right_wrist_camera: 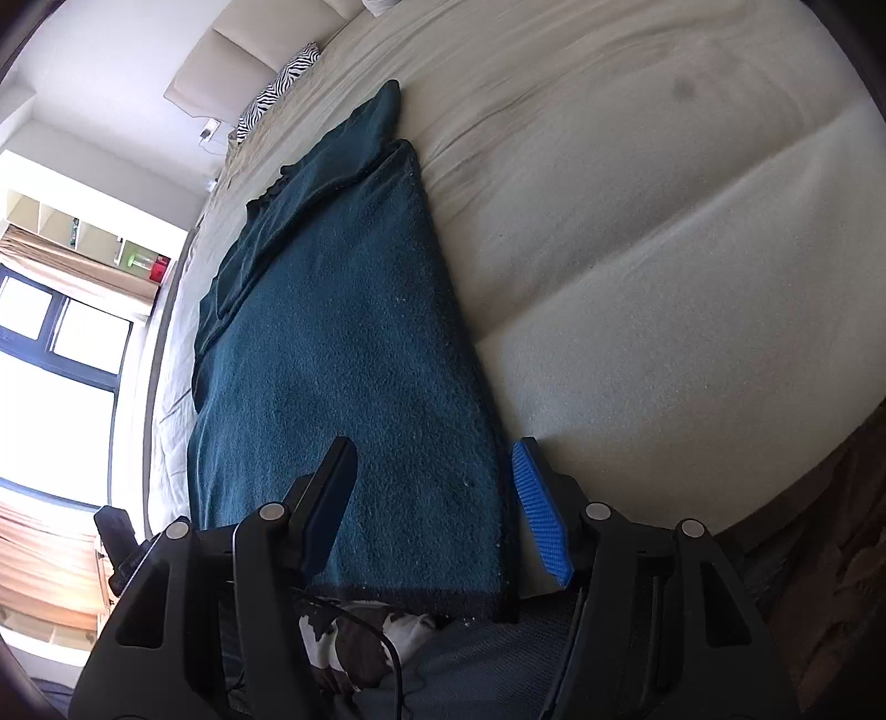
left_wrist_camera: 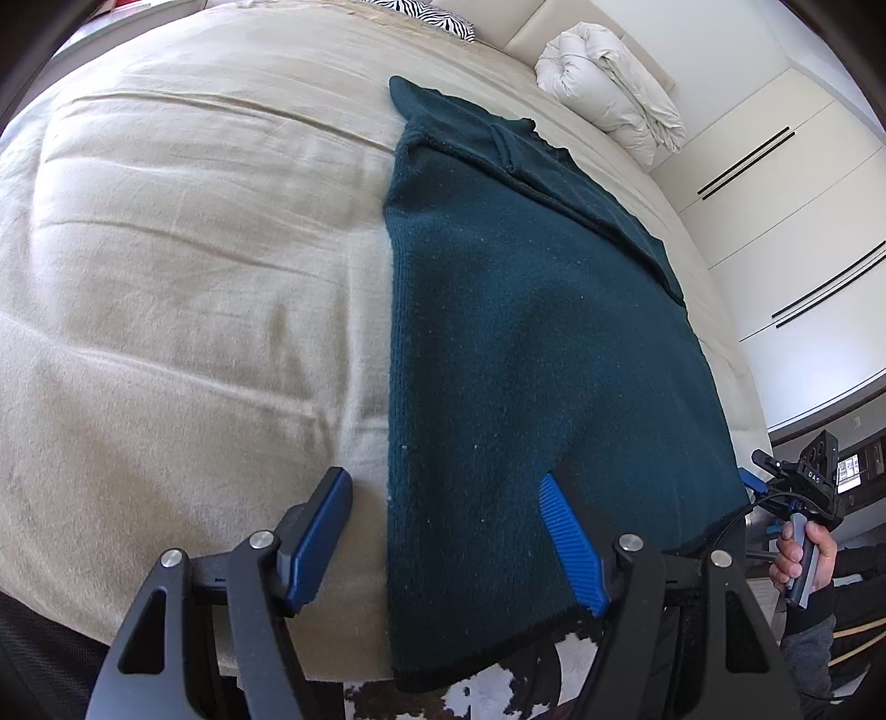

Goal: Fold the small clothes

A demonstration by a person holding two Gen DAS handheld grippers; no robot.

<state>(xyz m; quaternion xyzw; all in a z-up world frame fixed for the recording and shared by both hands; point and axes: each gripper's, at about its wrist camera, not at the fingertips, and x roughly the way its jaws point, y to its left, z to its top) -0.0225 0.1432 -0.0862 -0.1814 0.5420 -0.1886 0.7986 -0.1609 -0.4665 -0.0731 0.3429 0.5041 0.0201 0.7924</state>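
A dark teal knit sweater (left_wrist_camera: 526, 310) lies flat on the beige bed (left_wrist_camera: 183, 266), its hem hanging over the near edge and its sleeves folded in at the far end. My left gripper (left_wrist_camera: 446, 487) is open, its jaws standing either side of the sweater's left hem corner, not closed on it. In the right wrist view the same sweater (right_wrist_camera: 343, 343) stretches away from me. My right gripper (right_wrist_camera: 434, 459) is open around the sweater's right hem corner. The right gripper also shows in the left wrist view (left_wrist_camera: 797, 487), held in a hand at the far right.
A rolled white duvet (left_wrist_camera: 609, 83) and a zebra pillow (left_wrist_camera: 437, 16) lie at the head of the bed. White wardrobe doors (left_wrist_camera: 786, 183) stand to the right. A cowhide rug (left_wrist_camera: 498, 687) lies below the bed edge. A window (right_wrist_camera: 55, 343) is on the left.
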